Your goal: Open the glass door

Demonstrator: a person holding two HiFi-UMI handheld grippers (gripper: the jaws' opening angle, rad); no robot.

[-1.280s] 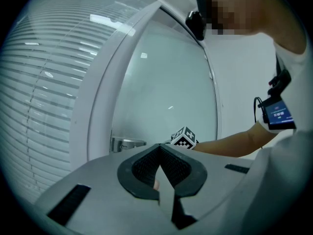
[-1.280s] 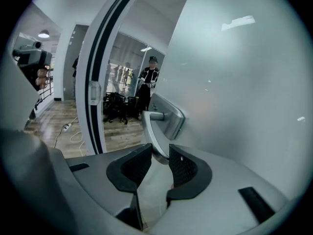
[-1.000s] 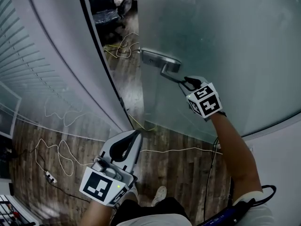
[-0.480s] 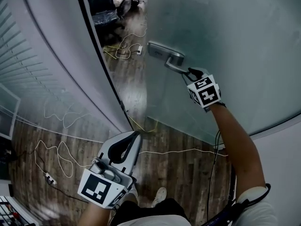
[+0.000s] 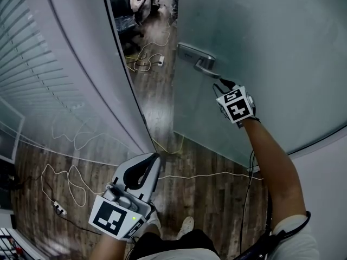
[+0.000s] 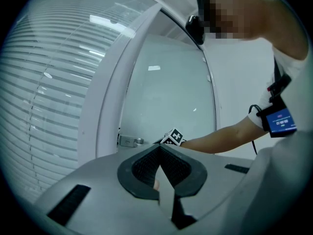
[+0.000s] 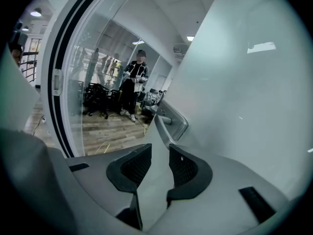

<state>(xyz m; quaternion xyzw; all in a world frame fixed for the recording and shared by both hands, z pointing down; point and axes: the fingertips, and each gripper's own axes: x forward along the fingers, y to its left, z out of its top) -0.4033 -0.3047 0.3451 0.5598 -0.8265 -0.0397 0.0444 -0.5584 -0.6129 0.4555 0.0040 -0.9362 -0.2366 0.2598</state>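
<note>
The frosted glass door (image 5: 265, 37) stands ajar from the curved white frame (image 5: 81, 58). Its metal lever handle (image 5: 200, 64) sits near the door's free edge. My right gripper (image 5: 221, 84) is shut on the end of that lever. In the right gripper view the grey lever (image 7: 161, 131) runs between the two pads and fills the gap of the right gripper (image 7: 160, 156). My left gripper (image 5: 157, 157) hangs low by the person's body, away from the door, and is shut on nothing. In the left gripper view the left gripper (image 6: 159, 149) has its pads meeting at the tip, with the handle (image 6: 128, 141) far off.
Loose cables (image 5: 143, 58) lie on the wooden floor in the gap and by the frame's foot (image 5: 65, 172). Beyond the doorway stand a person (image 7: 134, 82) and office chairs (image 7: 98, 94). A wall of blinds (image 5: 21, 75) lies at the left.
The door has swung further open and the gap at the frame has widened. The handle and my right gripper on it moved right and up in the head view. The left gripper stayed put.
</note>
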